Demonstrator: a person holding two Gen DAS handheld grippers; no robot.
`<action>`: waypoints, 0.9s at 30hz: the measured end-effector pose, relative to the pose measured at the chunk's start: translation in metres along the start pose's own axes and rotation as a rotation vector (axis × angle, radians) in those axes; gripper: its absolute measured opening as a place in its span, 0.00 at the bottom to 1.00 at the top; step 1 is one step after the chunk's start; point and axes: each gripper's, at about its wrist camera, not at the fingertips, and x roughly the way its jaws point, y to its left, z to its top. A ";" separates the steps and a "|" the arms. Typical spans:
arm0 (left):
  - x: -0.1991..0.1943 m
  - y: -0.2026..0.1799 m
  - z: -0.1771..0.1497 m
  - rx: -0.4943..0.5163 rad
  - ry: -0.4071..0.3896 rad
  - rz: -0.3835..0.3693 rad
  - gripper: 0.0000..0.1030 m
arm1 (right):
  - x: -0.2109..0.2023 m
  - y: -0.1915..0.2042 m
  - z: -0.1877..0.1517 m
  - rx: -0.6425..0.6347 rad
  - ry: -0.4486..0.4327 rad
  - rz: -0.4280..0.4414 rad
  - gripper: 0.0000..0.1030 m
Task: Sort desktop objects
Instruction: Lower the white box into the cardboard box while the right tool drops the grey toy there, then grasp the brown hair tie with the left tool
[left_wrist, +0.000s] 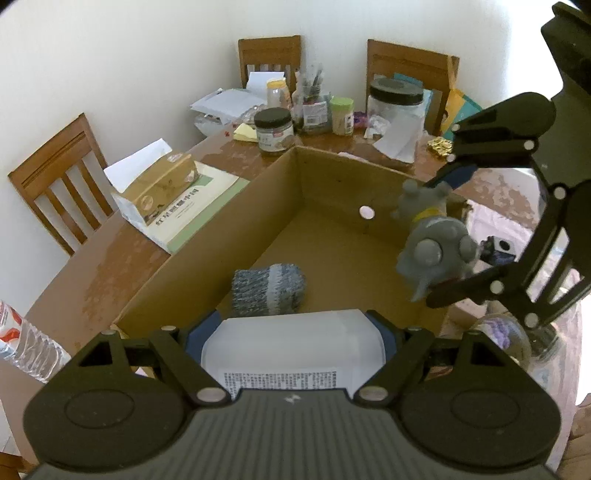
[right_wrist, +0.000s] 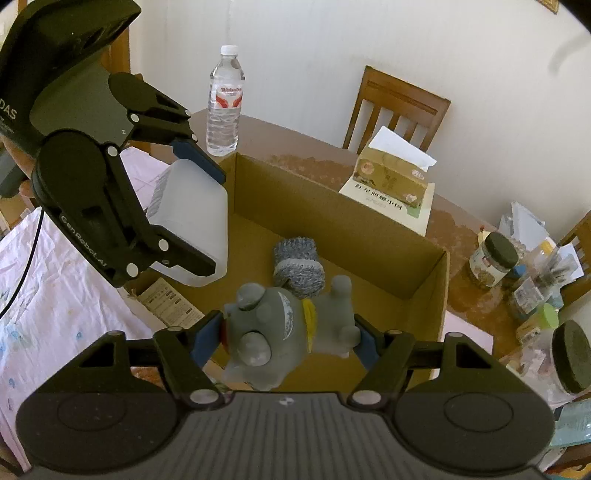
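Note:
An open cardboard box (left_wrist: 332, 177) stands on the wooden table, with a grey knitted roll (left_wrist: 267, 291) lying on its floor. My left gripper (left_wrist: 291, 328) is shut on a white translucent plastic jug (left_wrist: 295, 347) with a printed label, held over the box's near edge. In the right wrist view the same jug (right_wrist: 192, 218) hangs at the box's left corner. My right gripper (right_wrist: 286, 334) is shut on a grey toy figure (right_wrist: 273, 325) with a yellow collar, pads against its head and legs, above the box (right_wrist: 332, 214). The knitted roll (right_wrist: 297, 271) lies just beyond the toy.
A water bottle (right_wrist: 225, 107) stands beyond the box's far corner. A tissue box (left_wrist: 162, 188) rests on a booklet left of the box. Jars (left_wrist: 274, 129) and clutter crowd the table's far end. Wooden chairs (left_wrist: 55, 184) ring the table. A pale cloth (right_wrist: 55, 295) lies beside the box.

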 end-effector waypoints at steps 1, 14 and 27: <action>0.002 0.001 0.000 -0.006 0.007 0.005 0.81 | 0.000 0.000 0.000 0.013 0.005 0.003 0.80; -0.002 0.001 -0.006 -0.035 0.007 0.020 0.88 | -0.029 0.018 -0.014 0.030 -0.019 -0.012 0.91; -0.052 -0.046 -0.029 0.012 -0.068 0.013 0.89 | -0.056 0.042 -0.054 0.082 -0.027 -0.027 0.92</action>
